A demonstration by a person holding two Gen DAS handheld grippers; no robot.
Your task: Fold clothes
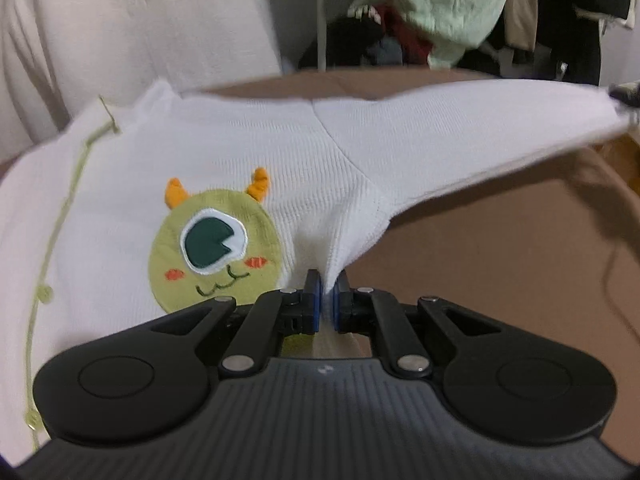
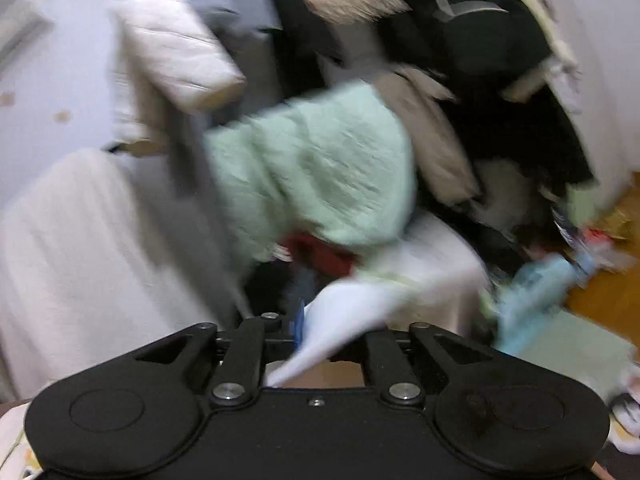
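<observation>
A white knit garment with a green one-eyed monster patch and green stitched trim is spread over a brown surface. My left gripper is shut on a bunch of its fabric near the underarm. The sleeve stretches up and right to the frame edge. In the blurred right wrist view, my right gripper is shut on white fabric of the same garment, held in the air; the right finger is hidden by the cloth.
Hanging clothes fill the background: a mint fleece, a white padded jacket, dark and beige coats. A white curtain hangs at left. Blue and other items lie on an orange floor at right.
</observation>
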